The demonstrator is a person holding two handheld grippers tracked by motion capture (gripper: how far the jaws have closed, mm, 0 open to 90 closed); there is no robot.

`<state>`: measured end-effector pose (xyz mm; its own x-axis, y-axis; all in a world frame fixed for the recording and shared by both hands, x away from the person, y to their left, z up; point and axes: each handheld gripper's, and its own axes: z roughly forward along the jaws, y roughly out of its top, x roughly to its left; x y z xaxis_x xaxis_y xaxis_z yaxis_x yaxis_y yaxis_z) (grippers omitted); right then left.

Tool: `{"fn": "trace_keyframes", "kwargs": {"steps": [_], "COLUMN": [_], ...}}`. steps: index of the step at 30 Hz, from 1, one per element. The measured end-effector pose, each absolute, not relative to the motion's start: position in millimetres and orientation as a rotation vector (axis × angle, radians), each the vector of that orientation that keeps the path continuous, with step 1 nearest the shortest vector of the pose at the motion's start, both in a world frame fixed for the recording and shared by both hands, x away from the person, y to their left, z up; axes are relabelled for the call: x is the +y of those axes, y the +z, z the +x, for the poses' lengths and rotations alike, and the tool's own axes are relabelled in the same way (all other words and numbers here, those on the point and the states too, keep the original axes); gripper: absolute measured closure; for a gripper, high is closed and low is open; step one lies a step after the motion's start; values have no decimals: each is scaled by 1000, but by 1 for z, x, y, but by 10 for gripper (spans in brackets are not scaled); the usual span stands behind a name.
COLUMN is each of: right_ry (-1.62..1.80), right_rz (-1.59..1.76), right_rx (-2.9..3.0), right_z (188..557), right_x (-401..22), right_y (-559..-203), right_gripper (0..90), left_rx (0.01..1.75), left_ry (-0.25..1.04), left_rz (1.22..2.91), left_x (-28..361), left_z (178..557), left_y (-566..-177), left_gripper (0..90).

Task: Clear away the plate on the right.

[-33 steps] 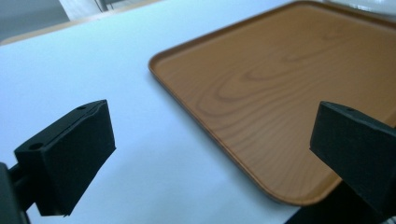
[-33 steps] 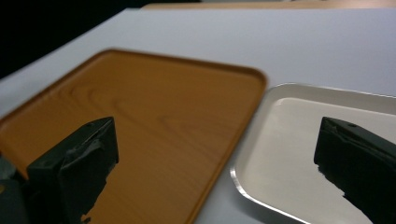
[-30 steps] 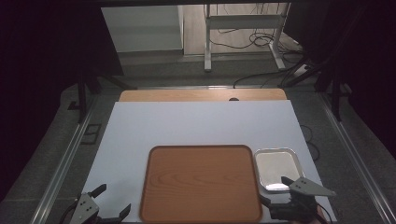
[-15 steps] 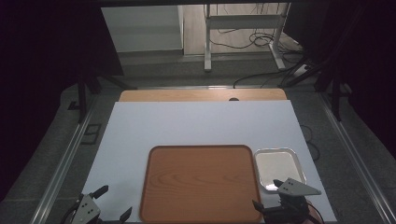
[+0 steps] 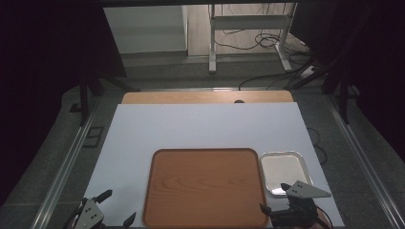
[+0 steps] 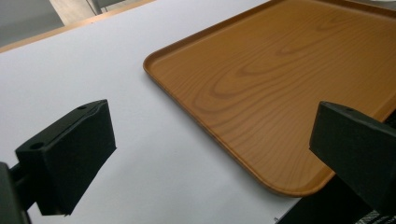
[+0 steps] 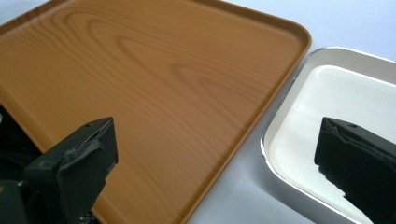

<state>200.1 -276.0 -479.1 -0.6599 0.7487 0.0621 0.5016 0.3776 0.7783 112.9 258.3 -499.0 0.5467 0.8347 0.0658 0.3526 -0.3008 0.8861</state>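
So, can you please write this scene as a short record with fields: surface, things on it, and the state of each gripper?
surface: white board on a table
wooden tray: near edge, middle, empty
metal tray: just right of the wooden tray, empty
left gripper: near left corner, jaws wide apart, holding nothing
right gripper: near right corner, at the metal tray's near edge, jaws wide apart, holding nothing

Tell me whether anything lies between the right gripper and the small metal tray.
Nothing visible does. The right gripper hovers open at the near edge of the small metal tray, which looks empty. The wooden tray sits beside it, not between.
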Motion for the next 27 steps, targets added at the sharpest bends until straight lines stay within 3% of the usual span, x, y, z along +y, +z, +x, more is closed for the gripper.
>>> {"fn": "trace_keyframes", "kwargs": {"steps": [27], "right_ry": [1168], "right_rz": [1257], "right_rx": [2248], "right_z": [236], "right_x": [-298], "right_y": [-483], "right_gripper": [4], "left_rx": [965], "left_ry": [618], "left_rz": [1919], "left_x": [257], "left_z": [119], "left_y": [-500], "left_gripper": [0]}}
